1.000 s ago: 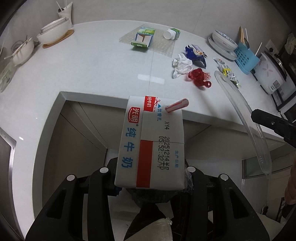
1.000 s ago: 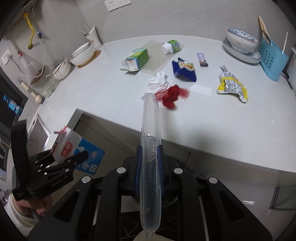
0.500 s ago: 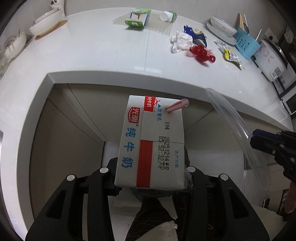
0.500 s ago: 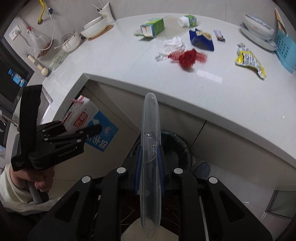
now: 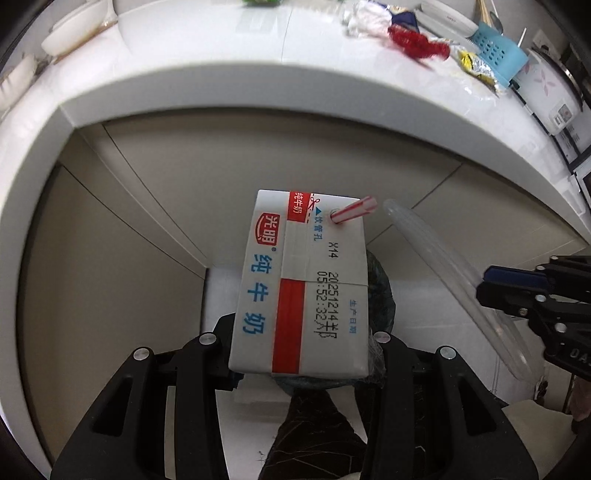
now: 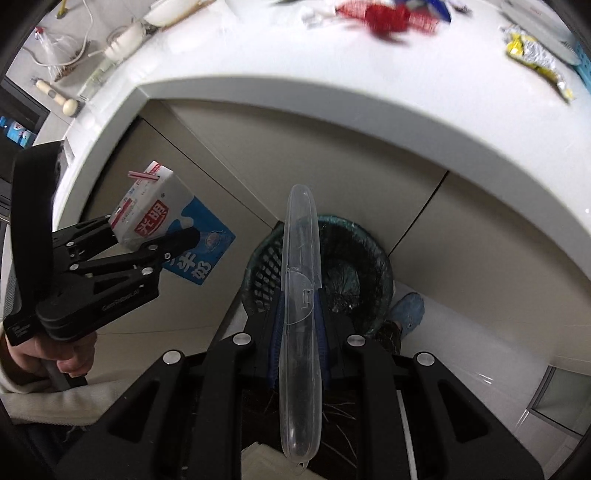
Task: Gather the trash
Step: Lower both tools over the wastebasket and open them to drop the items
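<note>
My left gripper [image 5: 301, 338] is shut on a white milk carton [image 5: 301, 280] with a red-striped straw; it also shows in the right wrist view [image 6: 147, 221]. My right gripper [image 6: 301, 314] is shut on a long clear plastic case [image 6: 301, 295], which also shows in the left wrist view [image 5: 454, 273]. Both are held below the counter edge, above a dark bin [image 6: 373, 258] lined with a black bag on the floor. The bin is mostly hidden behind the carton in the left wrist view [image 5: 380, 291].
The white counter [image 5: 221, 81] curves above, over beige cabinet doors [image 6: 332, 162]. On it lie a red net [image 5: 417, 40], white tissue [image 5: 365, 20], a yellow wrapper [image 6: 535, 55], a blue rack [image 5: 498, 51] and bowls [image 5: 70, 33].
Both grippers have dropped from counter height to below the counter edge, carrying the carton and the case. The bin has come into view beneath them.
</note>
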Demonstrator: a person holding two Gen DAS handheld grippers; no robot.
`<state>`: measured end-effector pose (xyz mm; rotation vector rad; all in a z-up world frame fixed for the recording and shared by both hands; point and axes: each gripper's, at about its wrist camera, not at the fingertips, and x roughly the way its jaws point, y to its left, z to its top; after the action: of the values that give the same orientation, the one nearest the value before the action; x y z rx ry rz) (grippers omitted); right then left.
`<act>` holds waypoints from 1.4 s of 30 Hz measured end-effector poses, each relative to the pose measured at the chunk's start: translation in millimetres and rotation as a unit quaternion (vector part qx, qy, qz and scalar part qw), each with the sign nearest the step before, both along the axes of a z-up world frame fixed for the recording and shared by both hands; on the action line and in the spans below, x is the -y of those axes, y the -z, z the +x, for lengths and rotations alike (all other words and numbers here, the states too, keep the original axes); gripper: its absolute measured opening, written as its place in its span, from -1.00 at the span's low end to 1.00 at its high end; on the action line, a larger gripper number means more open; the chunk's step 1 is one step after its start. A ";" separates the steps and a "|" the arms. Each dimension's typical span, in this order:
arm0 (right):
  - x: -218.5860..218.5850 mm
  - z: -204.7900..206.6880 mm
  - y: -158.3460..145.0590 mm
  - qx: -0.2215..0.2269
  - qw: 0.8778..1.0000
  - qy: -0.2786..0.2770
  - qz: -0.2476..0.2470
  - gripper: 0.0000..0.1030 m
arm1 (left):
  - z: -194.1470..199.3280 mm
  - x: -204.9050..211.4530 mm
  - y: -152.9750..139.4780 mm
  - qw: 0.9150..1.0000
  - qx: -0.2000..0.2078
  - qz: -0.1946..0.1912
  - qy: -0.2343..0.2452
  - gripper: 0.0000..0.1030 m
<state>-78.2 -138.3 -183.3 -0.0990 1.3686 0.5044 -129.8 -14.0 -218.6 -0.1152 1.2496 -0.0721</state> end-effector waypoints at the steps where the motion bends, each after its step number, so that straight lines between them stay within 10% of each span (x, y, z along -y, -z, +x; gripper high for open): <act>1: -2.1 1.7 4.1 -0.003 1.000 0.000 -0.002 -0.70 | -0.1 -0.4 3.4 1.000 -0.003 0.001 -0.002 -0.23; 36: -43.2 34.9 137.9 -0.095 0.994 -0.008 -0.058 -0.66 | 18.7 -4.5 70.6 0.998 -0.061 0.012 -0.008 -0.23; 42: -35.7 37.9 124.4 -0.083 0.995 0.009 -0.052 -0.25 | 23.5 -3.3 73.6 0.998 -0.064 0.011 -0.008 -0.23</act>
<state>-40.3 -102.7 -307.7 -0.1313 1.5572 0.4333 -106.3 -10.8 -292.2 -0.1121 1.3767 -0.0380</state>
